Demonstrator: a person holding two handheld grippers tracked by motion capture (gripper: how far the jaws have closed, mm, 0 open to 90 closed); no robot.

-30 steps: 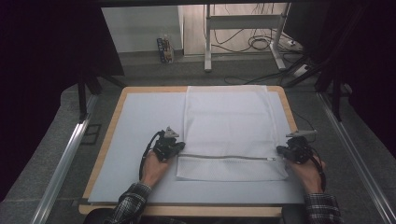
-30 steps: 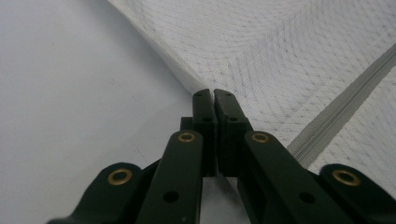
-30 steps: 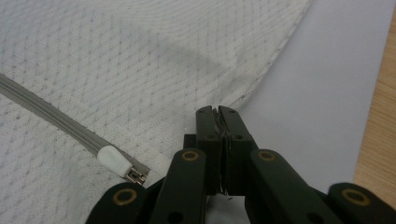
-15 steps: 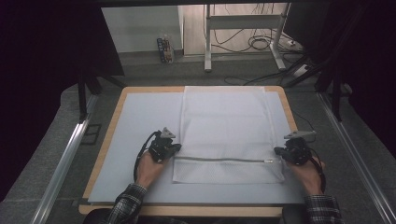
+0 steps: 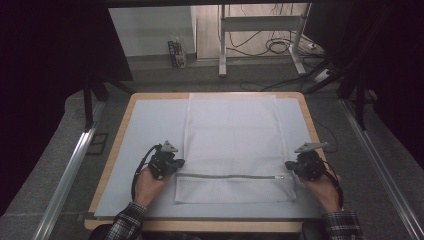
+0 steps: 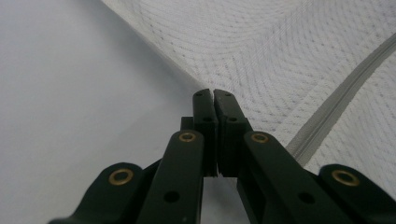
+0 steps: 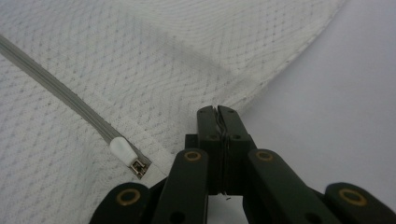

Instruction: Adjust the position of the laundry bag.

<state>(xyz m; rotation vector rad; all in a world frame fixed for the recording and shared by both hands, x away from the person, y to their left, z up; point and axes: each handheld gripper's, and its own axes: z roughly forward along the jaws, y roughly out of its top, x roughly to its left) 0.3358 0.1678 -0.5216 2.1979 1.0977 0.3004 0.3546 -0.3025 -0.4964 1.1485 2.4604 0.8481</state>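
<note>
A white mesh laundry bag (image 5: 230,145) is lying flat on the pale grey mat (image 5: 145,125) covering the desk (image 5: 120,120), running from the far edge down toward the person, with its grey zipper (image 5: 230,176) crossing it near the close end. The left gripper (image 5: 176,164) is sitting at the bag's left edge just above the zipper line, and in the left gripper view its fingers (image 6: 205,116) are pressed together, pinching the edge of the mesh where it meets the mat. The right gripper (image 5: 291,167) is sitting at the opposite edge, level with the zipper's end; in the right gripper view its fingers (image 7: 229,122) are likewise closed tight on the bag's hem, with the white zipper pull (image 7: 125,153) lying just beside them. Each hand is gripping its tool from behind, the left hand (image 5: 147,184) and right hand (image 5: 320,187) coming in from the near edge in plaid sleeves.
</note>
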